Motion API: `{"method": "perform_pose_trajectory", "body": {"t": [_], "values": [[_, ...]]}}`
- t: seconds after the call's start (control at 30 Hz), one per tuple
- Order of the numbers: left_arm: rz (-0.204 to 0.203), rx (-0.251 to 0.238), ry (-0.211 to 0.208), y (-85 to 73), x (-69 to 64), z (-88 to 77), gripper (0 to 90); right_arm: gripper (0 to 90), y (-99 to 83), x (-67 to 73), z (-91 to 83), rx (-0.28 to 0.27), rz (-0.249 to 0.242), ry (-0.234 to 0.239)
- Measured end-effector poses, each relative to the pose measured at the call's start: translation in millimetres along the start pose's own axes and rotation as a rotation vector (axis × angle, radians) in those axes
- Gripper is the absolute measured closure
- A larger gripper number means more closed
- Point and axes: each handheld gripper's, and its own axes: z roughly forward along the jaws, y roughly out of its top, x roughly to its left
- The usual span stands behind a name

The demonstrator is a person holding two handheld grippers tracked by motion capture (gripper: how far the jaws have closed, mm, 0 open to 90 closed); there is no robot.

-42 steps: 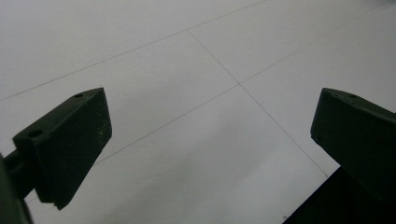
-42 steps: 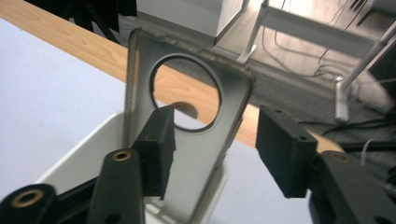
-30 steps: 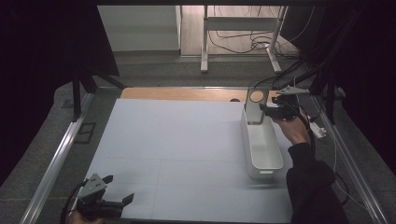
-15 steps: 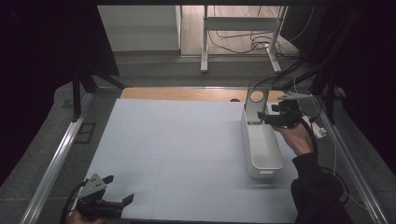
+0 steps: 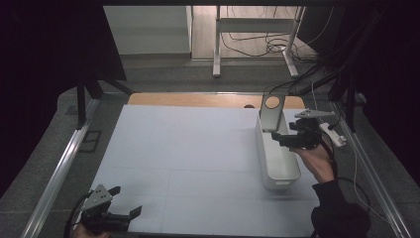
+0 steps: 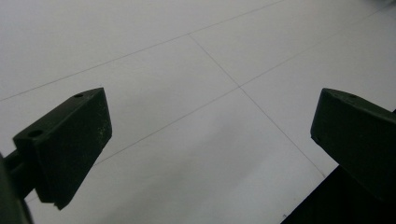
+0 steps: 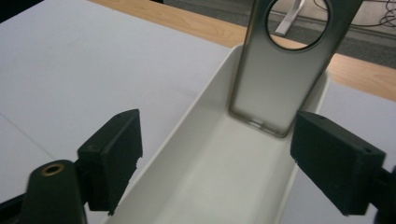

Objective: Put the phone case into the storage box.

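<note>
1. My left gripper (image 5: pixel 126 214) sits at the near left corner of the counter (image 5: pixel 188 148), low over the white sheet, with its jaws spread wide and nothing between them.
2. In the left gripper view my 2 jaws frame bare white surface crossed by thin seam lines; the counter's dark edge cuts in at the lower right.
3. My right gripper (image 5: pixel 277 139) is at the far right of the counter, held in my hand (image 5: pixel 319 161), its jaws reaching over the right rim of a long white tray (image 5: pixel 280 171).
4. In the right gripper view my jaws stand released, one on each side of the tray (image 7: pixel 205 172): the left jaw outside its left wall, the right jaw at its right rim. They grasp nothing.
5. A flat metal plate with a round hole (image 5: pixel 270 113) stands upright at the tray's far end, its lower edge inside the tray and its top leaning back over the wooden strip (image 5: pixel 198 100) along the counter's far edge.
6. In the right gripper view that plate (image 7: pixel 275 88) is ahead of my jaws, its foot close beside the right jaw; I cannot tell whether they touch.
7. A grey three-cornered plate (image 5: pixel 314 114) tops my right gripper.
</note>
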Motion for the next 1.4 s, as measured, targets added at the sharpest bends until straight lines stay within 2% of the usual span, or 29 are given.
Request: {"method": "perform_pose_trajectory", "body": {"t": [0.13,0.2,0.37,0.6,0.9,1.17,1.4], "values": [[0.002,0.0,-0.001,0.1,-0.1,0.0,0.0,11.7,-6.9,7.0,-2.9,0.008,0.005,0.002],[0.004,0.0,-0.001,0.2,-0.2,0.1,0.0,9.0,-11.6,11.4,-3.0,0.036,-0.004,0.002],[0.006,-0.002,-0.003,0.0,-0.1,-0.3,0.0,5.2,-19.1,18.9,-3.0,0.053,-0.004,0.005],[0.007,-0.006,-0.003,0.3,-0.3,-0.5,0.0,0.5,-30.1,32.6,-5.7,0.09,-0.035,0.004],[0.007,-0.006,-0.002,-0.3,-0.3,-1.2,0.0,0.0,-40.4,38.6,-12.7,0.083,-0.038,-0.004],[0.002,-0.01,-0.003,-0.4,0.3,-1.4,0.0,0.0,-47.4,45.0,-29.0,0.068,-0.042,-0.002],[0.003,-0.009,-0.002,-0.3,0.2,-1.3,0.0,0.0,-59.1,49.5,-43.6,0.057,-0.027,0.0]]}}
